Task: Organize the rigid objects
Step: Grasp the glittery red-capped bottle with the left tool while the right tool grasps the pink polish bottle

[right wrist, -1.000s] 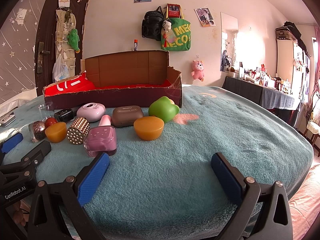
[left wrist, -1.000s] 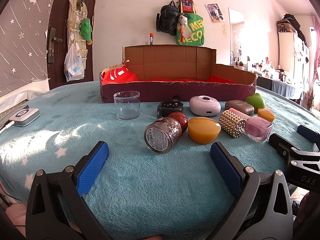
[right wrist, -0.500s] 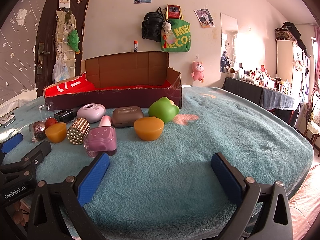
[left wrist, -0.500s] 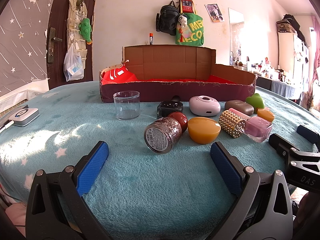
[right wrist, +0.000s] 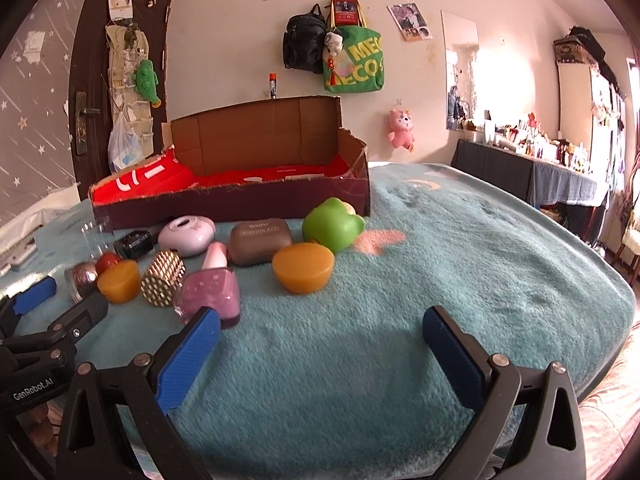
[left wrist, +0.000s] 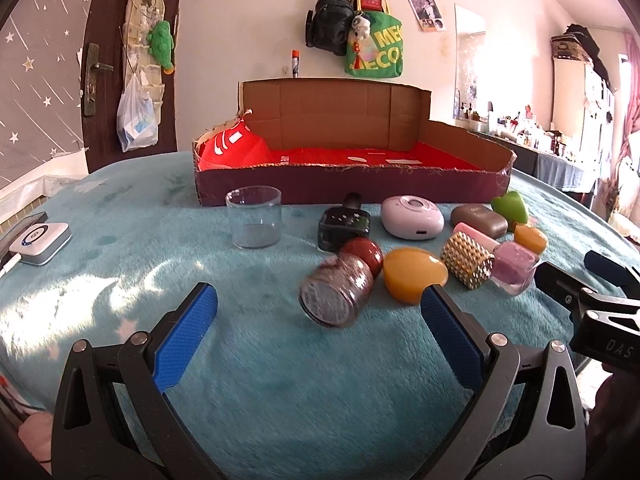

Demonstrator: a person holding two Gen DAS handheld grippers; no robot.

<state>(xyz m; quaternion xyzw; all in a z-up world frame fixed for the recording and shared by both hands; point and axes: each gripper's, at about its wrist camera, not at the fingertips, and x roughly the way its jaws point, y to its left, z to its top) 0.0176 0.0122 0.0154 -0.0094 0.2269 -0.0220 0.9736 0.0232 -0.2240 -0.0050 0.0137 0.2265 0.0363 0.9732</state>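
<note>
A cardboard box (left wrist: 348, 188) with a red lining (right wrist: 256, 196) stands at the back of the teal blanket. In front of it lie a clear cup (left wrist: 253, 222), a dark bottle (left wrist: 344, 229), a glitter jar with a red lid (left wrist: 338, 292), an amber heart (left wrist: 414, 274), a studded gold cylinder (left wrist: 468, 259), a lilac case (left wrist: 412, 216), a brown case (right wrist: 260, 240), a pink-purple bottle (right wrist: 210, 292), a green heart (right wrist: 332, 228) and an orange block (right wrist: 303, 266). My left gripper (left wrist: 318, 338) is open just short of the jar. My right gripper (right wrist: 320, 354) is open over bare blanket, its left pad beside the purple bottle.
A white device (left wrist: 40, 243) with a cable lies at the blanket's left edge. Bags hang on the wall (left wrist: 360, 36) behind the box. A cluttered side table (right wrist: 540, 168) stands at the right. Bare blanket (right wrist: 460, 248) spreads right of the objects.
Both grippers have risen and tilted slightly, so the box's red floor shows more. The left gripper has come closer to the glitter jar, which looks blurred. Both stay open.
</note>
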